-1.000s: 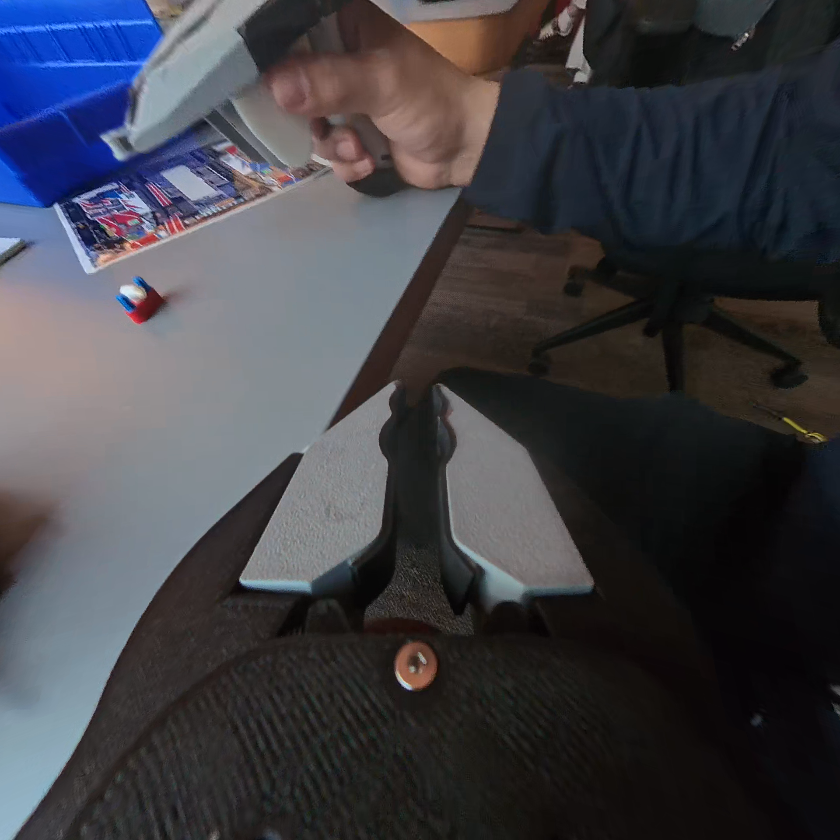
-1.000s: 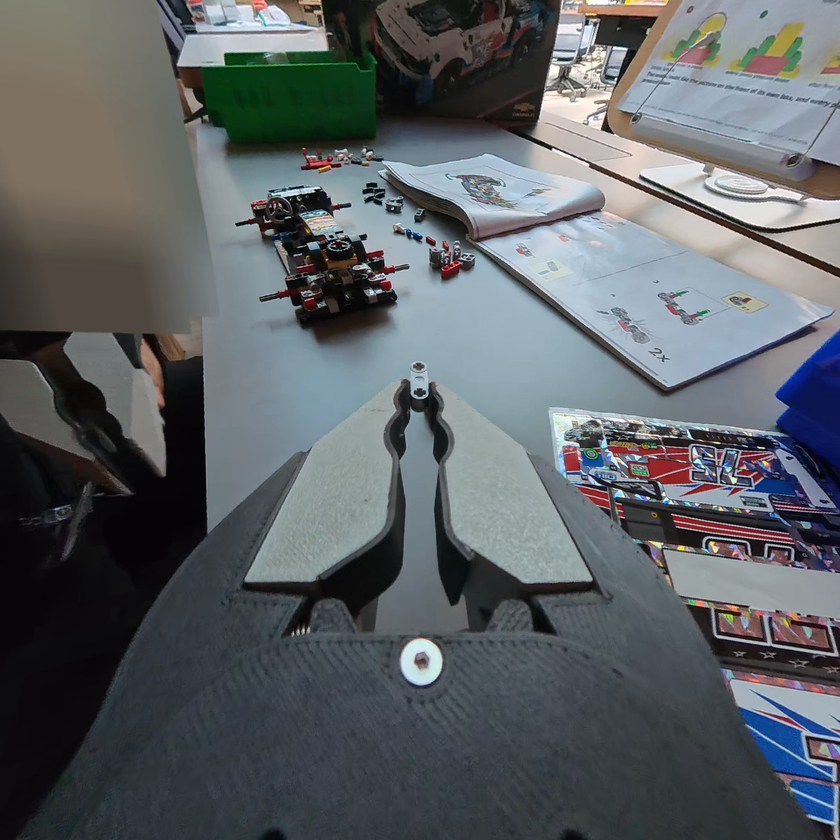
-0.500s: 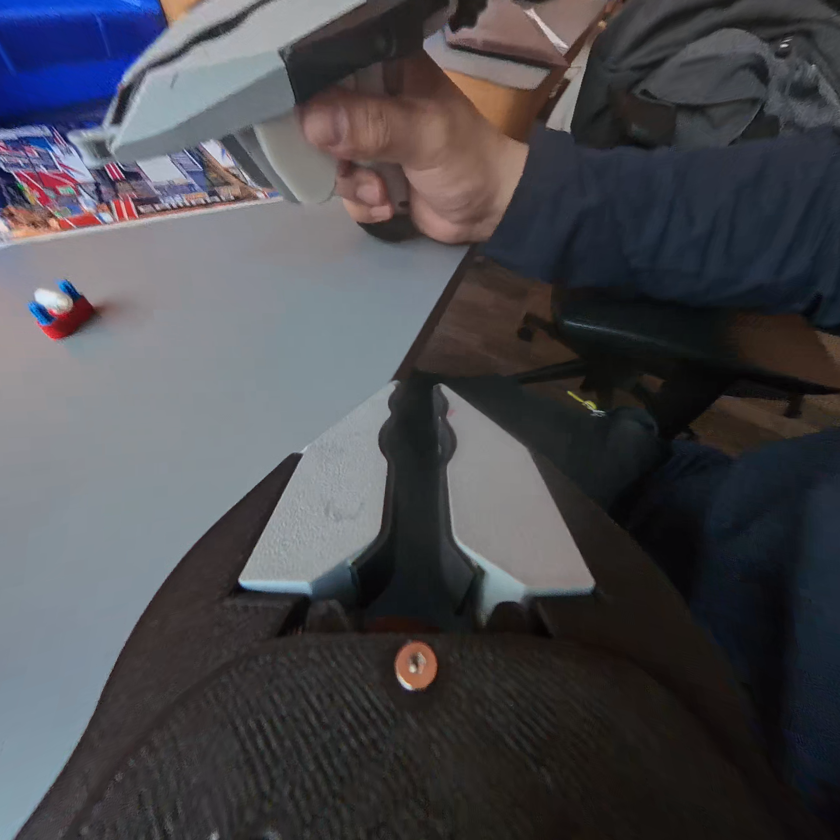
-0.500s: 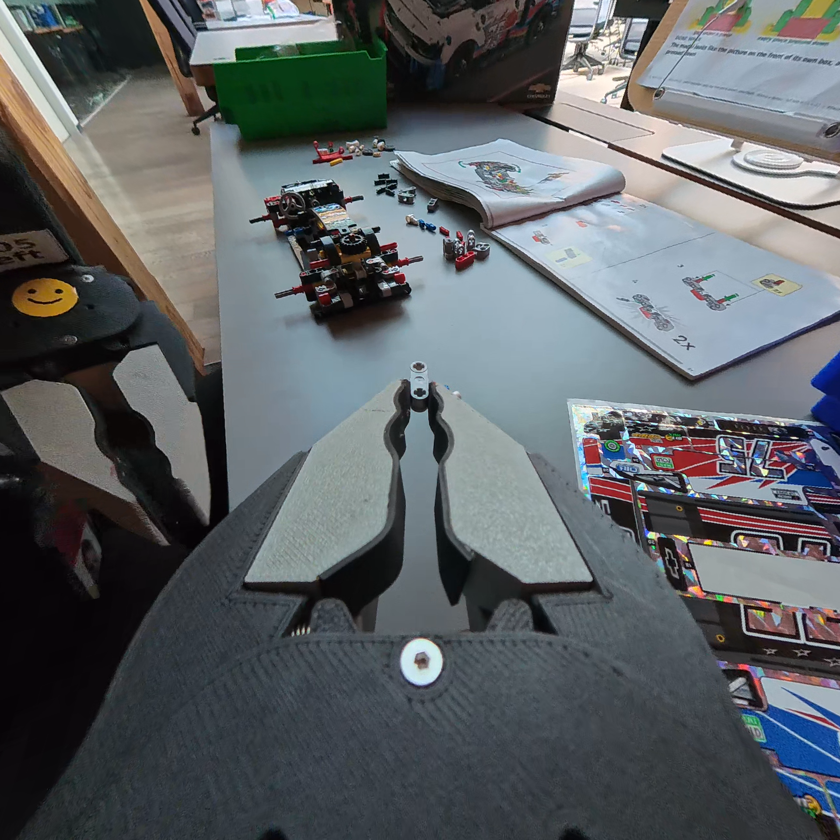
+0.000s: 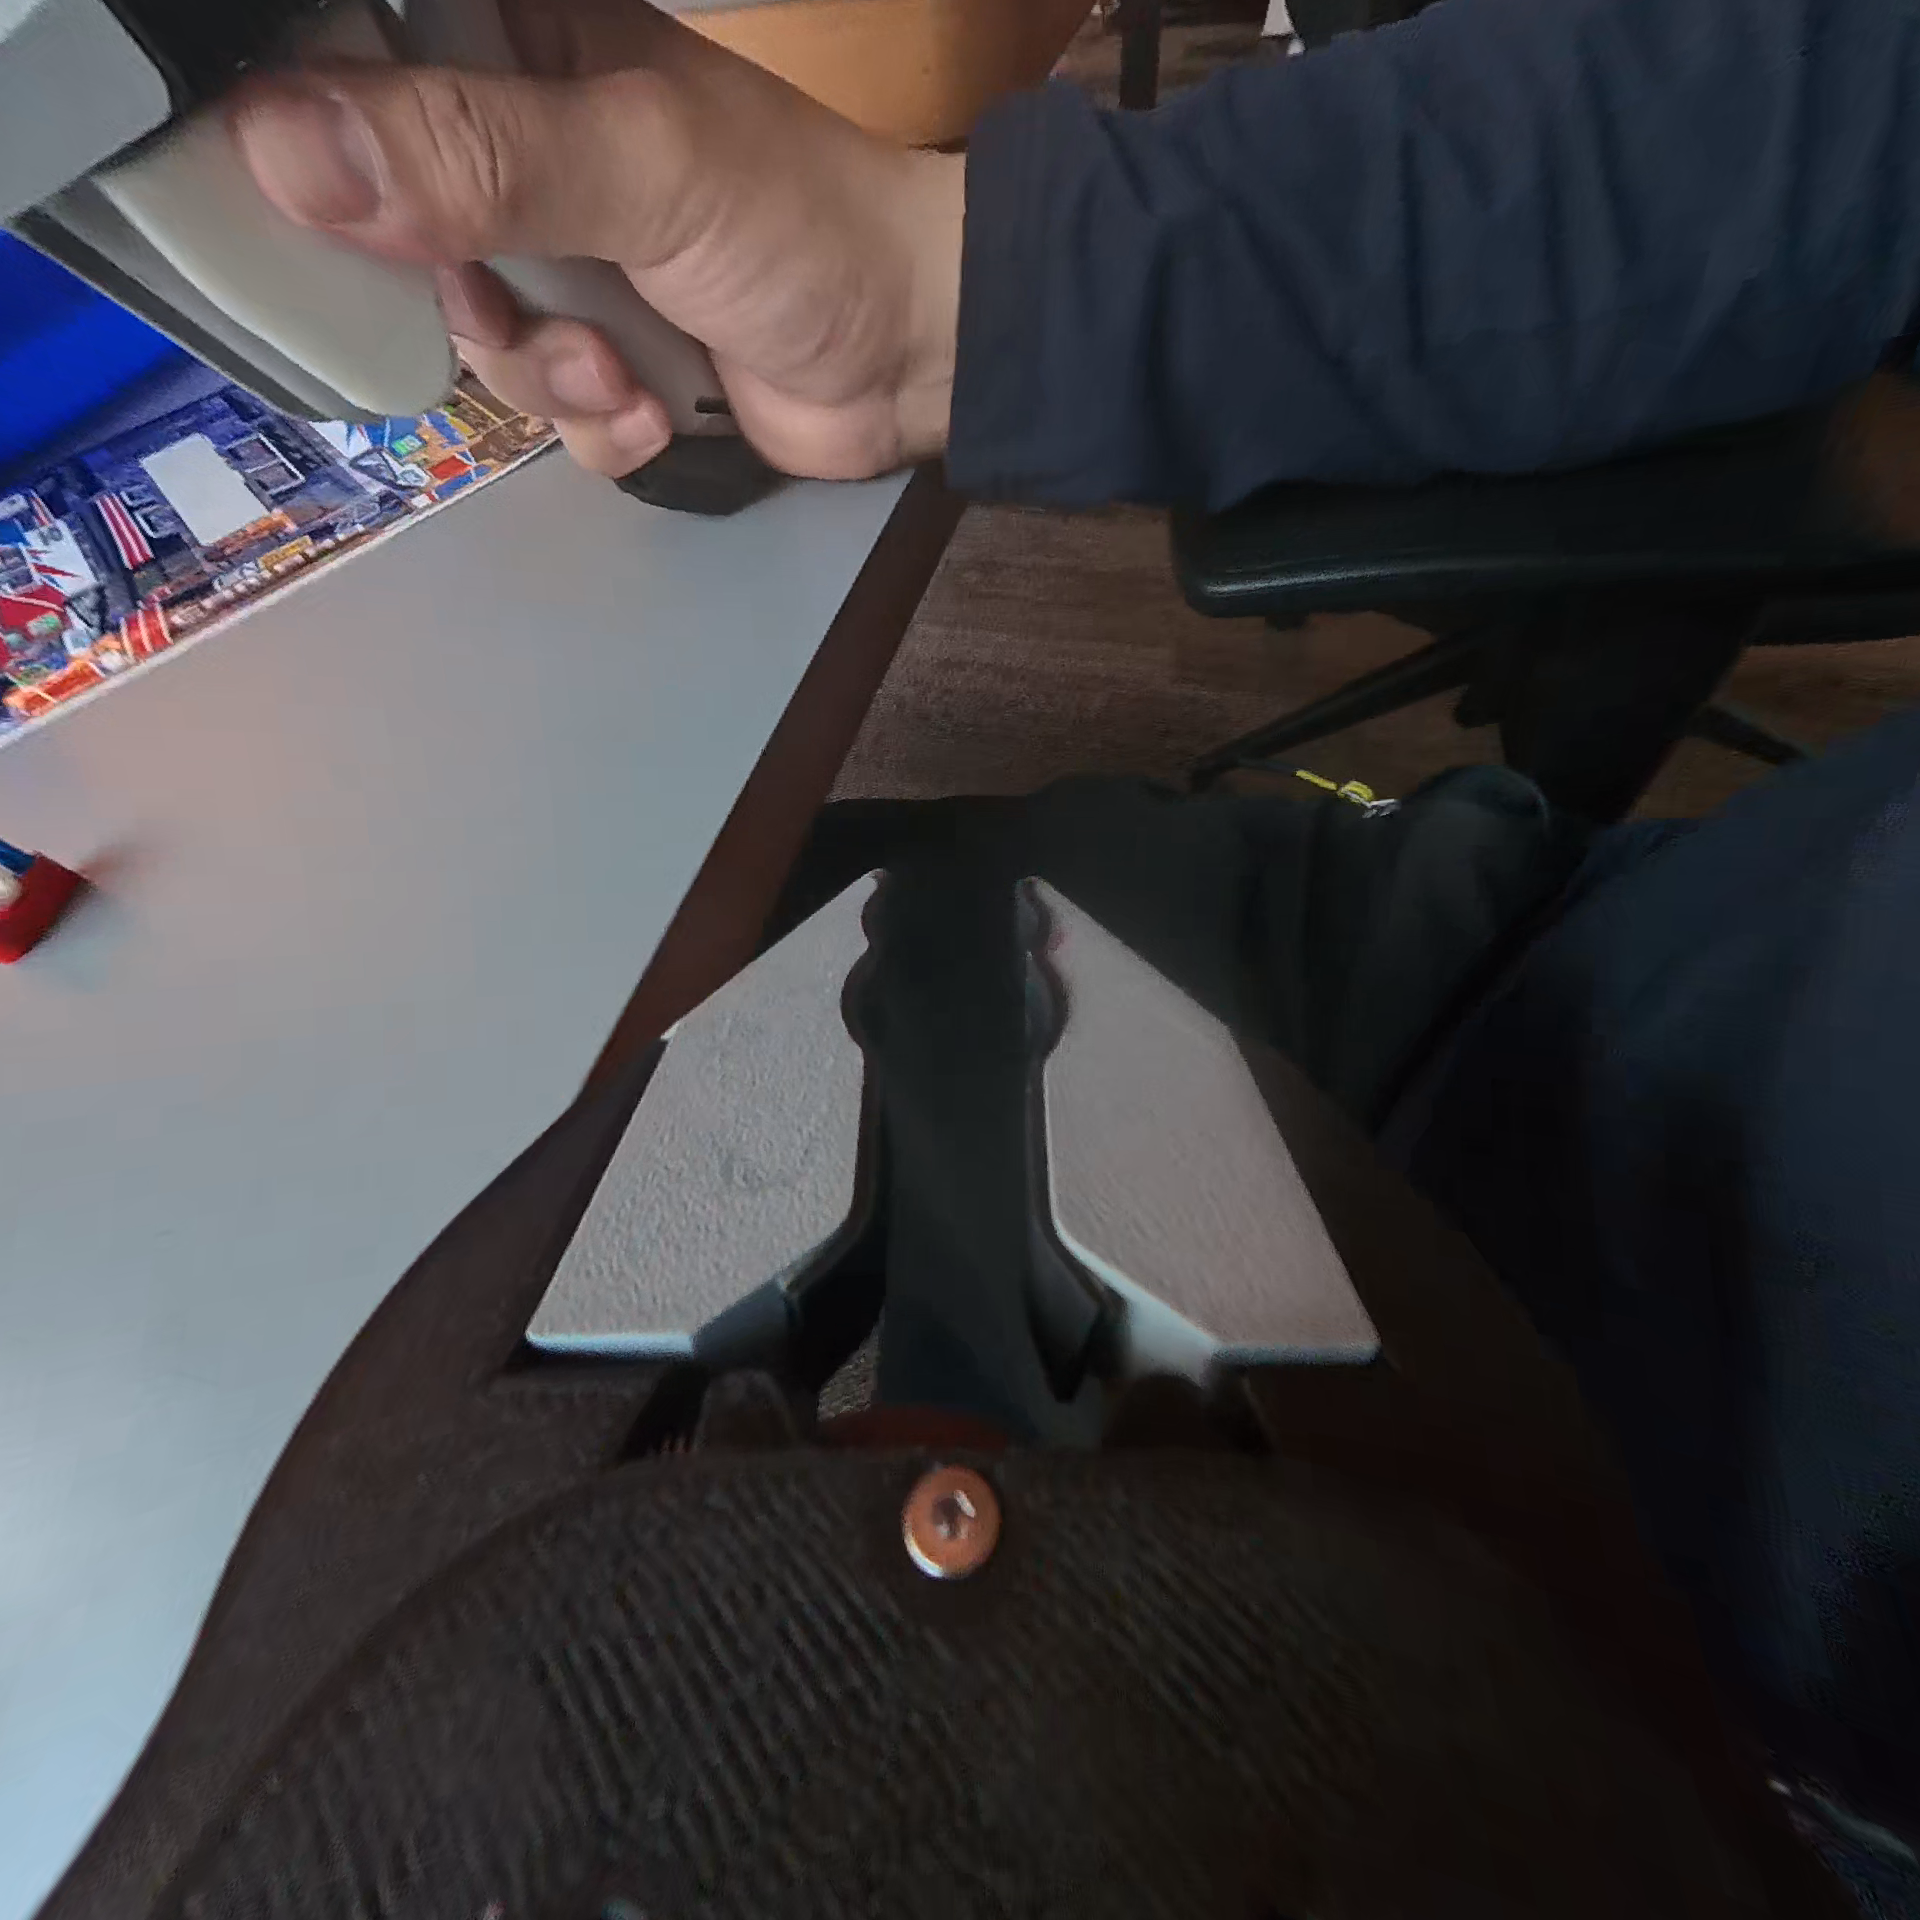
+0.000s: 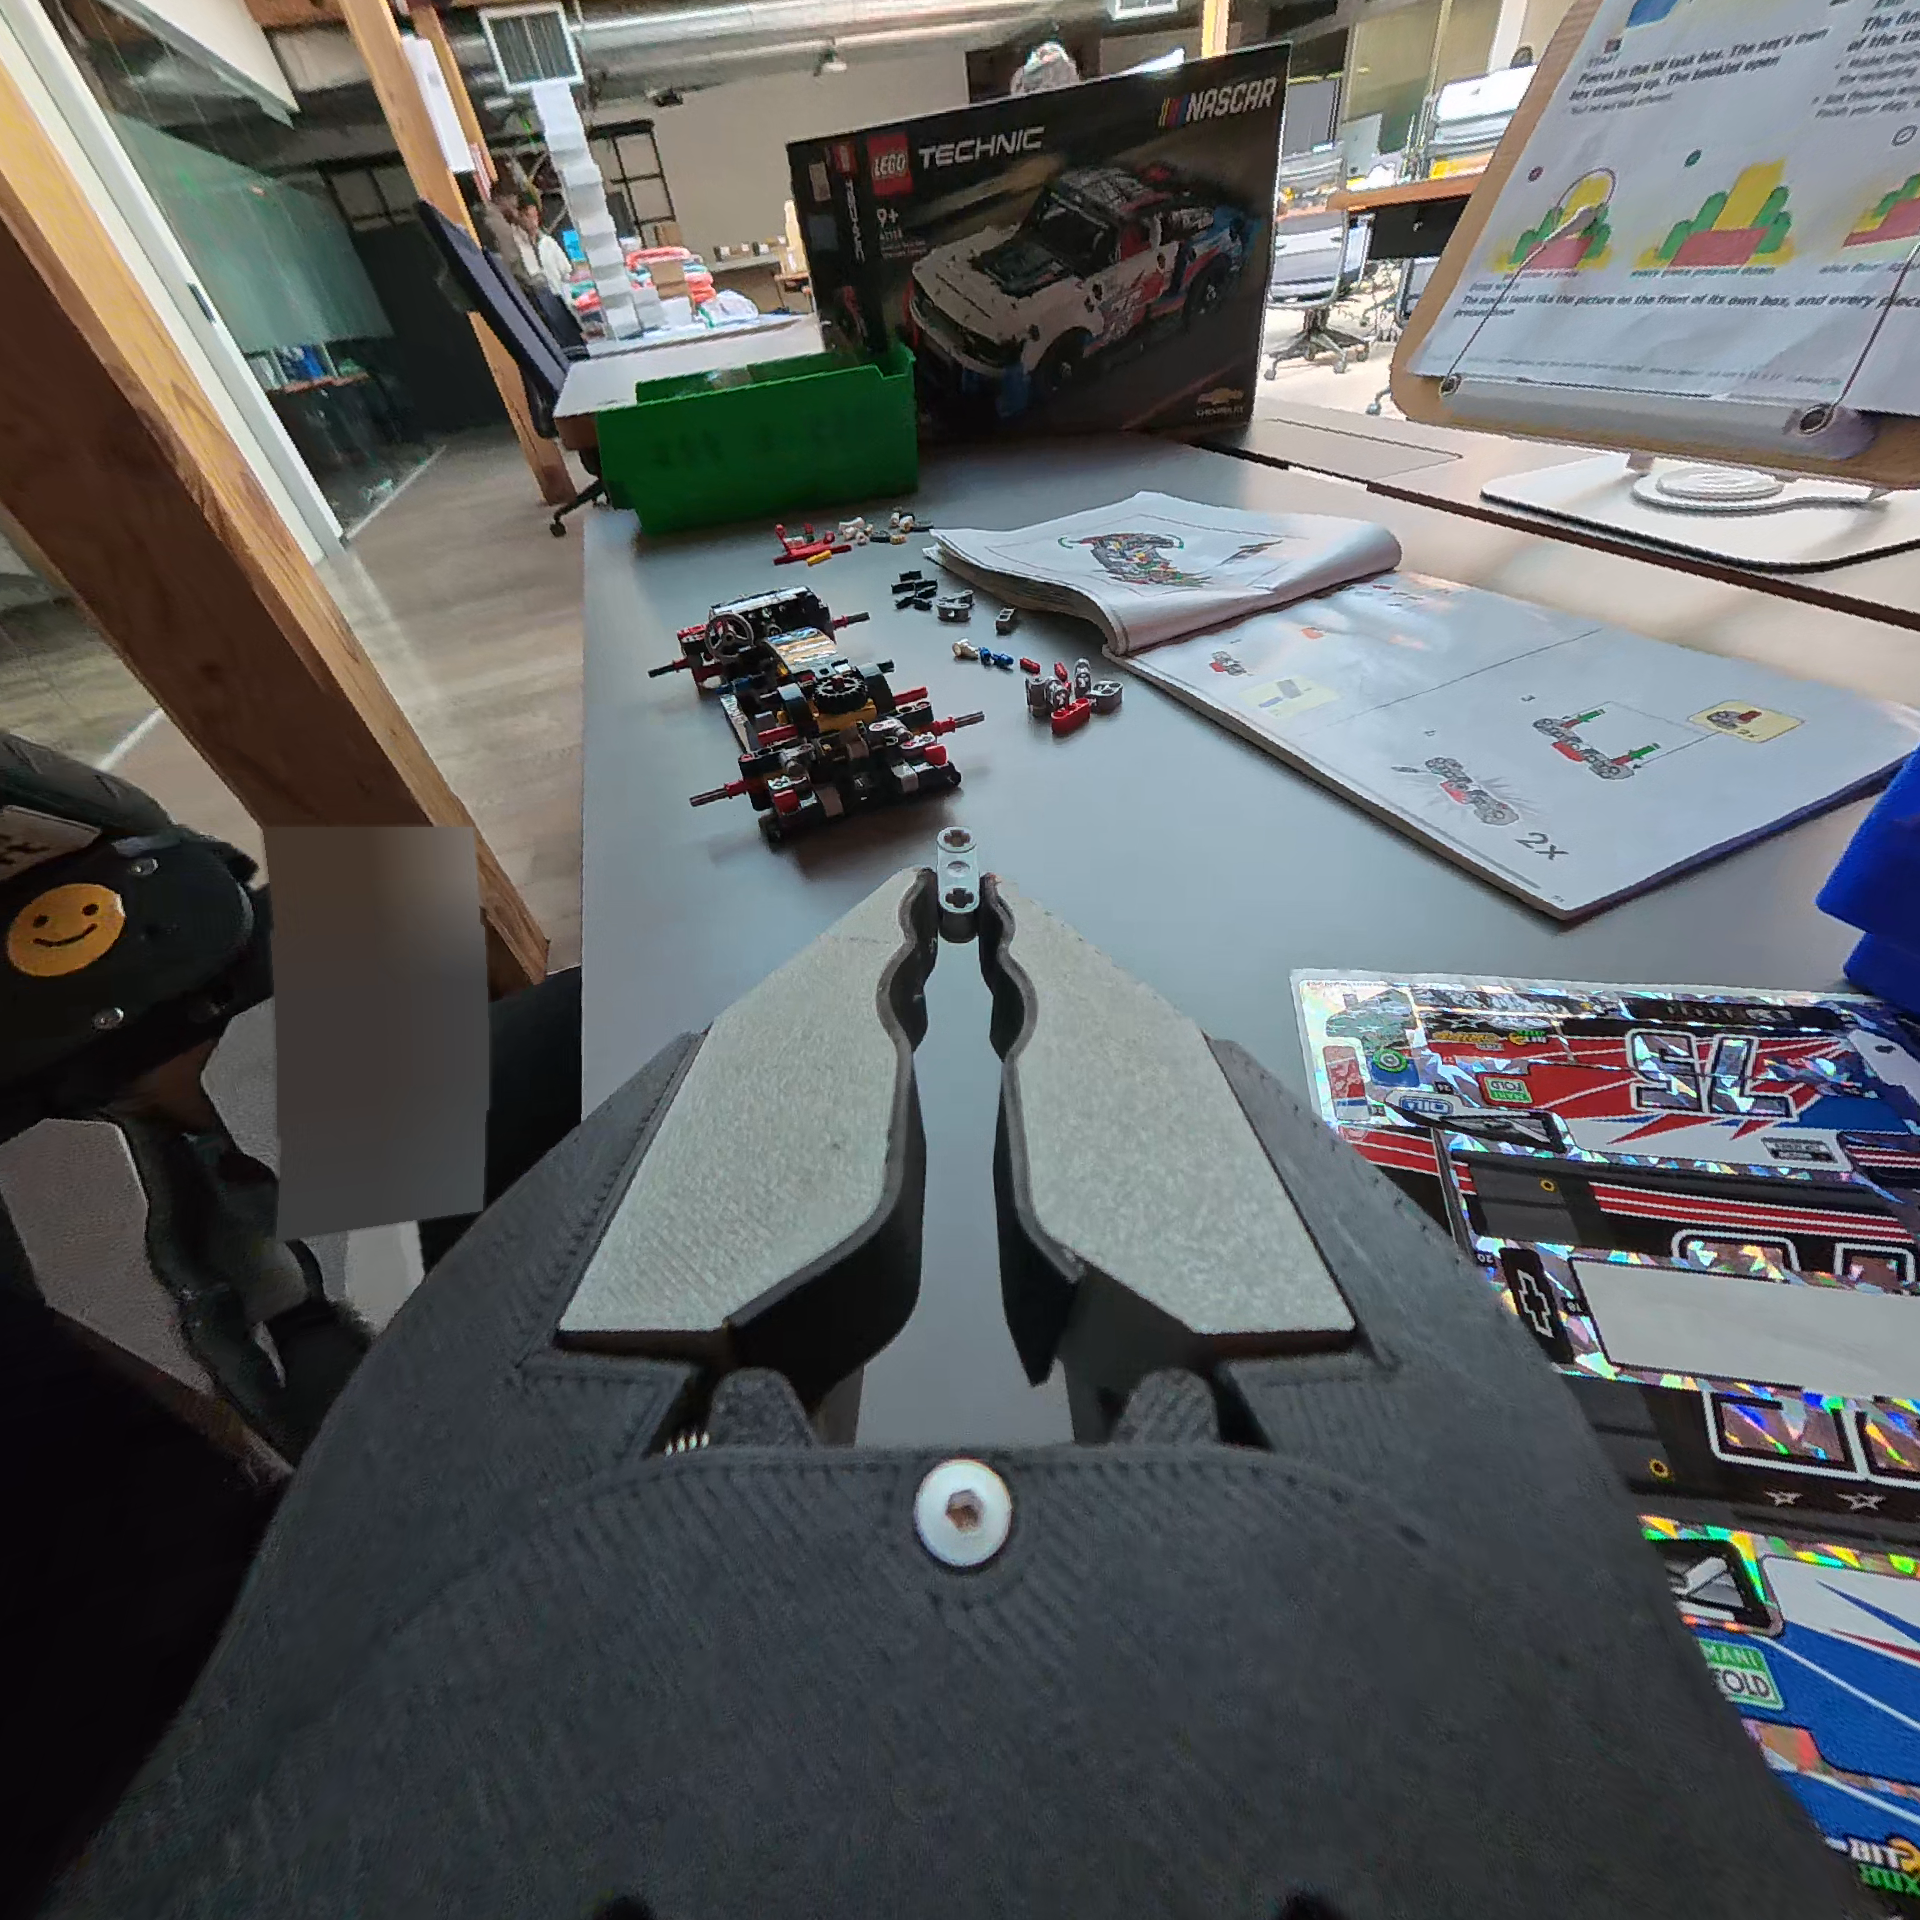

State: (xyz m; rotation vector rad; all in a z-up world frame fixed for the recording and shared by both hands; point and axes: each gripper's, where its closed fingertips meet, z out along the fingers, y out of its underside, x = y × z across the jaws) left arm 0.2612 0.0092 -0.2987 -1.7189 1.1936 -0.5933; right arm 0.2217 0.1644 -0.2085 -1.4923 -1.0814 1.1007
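My right gripper (image 6: pixel 958 883) is shut on a small light grey connector piece (image 6: pixel 957 871), which stands upright between the fingertips above the dark table (image 6: pixel 1143 894). A partly built toy car chassis (image 6: pixel 821 717) lies just beyond it. My left gripper (image 5: pixel 951 883) is open, and I see nothing between its pads. It hangs off the table's near edge (image 5: pixel 831 665) over dark trousers. It also shows in the right wrist view (image 6: pixel 104 987) at the left. A hand (image 5: pixel 644 239) holding the right gripper fills the top of the left wrist view.
An open instruction booklet (image 6: pixel 1455 707), loose small parts (image 6: pixel 1070 696), a green bin (image 6: pixel 769 447), the set's box (image 6: pixel 1049 249) and shiny sticker sheets (image 6: pixel 1662 1143) lie on the table. A small red and blue assembly (image 5: pixel 31 904) sits at the left. An office chair (image 5: pixel 1558 582) stands beside the table. The tips of one gripper are about 20 centimetres away from the tips of the other.
My left gripper's jaws have opened wider, and it has swung closer under the hand. My right gripper has kept its hold on the grey piece and turned slightly left.
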